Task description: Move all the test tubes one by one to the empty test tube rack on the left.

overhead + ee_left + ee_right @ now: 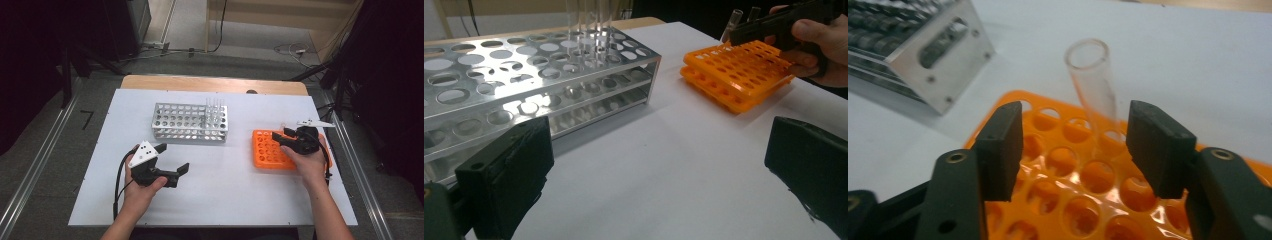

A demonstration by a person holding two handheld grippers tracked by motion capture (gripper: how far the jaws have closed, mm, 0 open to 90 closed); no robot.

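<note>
Item: clear glass test tube, open-mouthed, standing tilted in a hole near the far edge of the flat orange plastic tube rack; you see it also in the left gripper view.
Handling: you should judge it light, rigid, smooth and slippery, and breakable under a hard pinch or a knock against a hole's rim.
Where to grip: take the bare wall below the lip, above the rack top, pads square to its sides.
Right gripper: jaws about half open, nothing between the pads; the tube stands just beyond them, untouched.
Left gripper: jaws wide apart and empty, hovering low over the white table sheet.
Neighbour: silver perforated metal tube rack, well apart to the left of the orange one, with several clear tubes upright at its right end.
Edges: the orange rack sits near the sheet's right edge; its holes are close-set, so lift straight along the tube's lean.
Open room: you have bare sheet between the two racks and in front of both.
</note>
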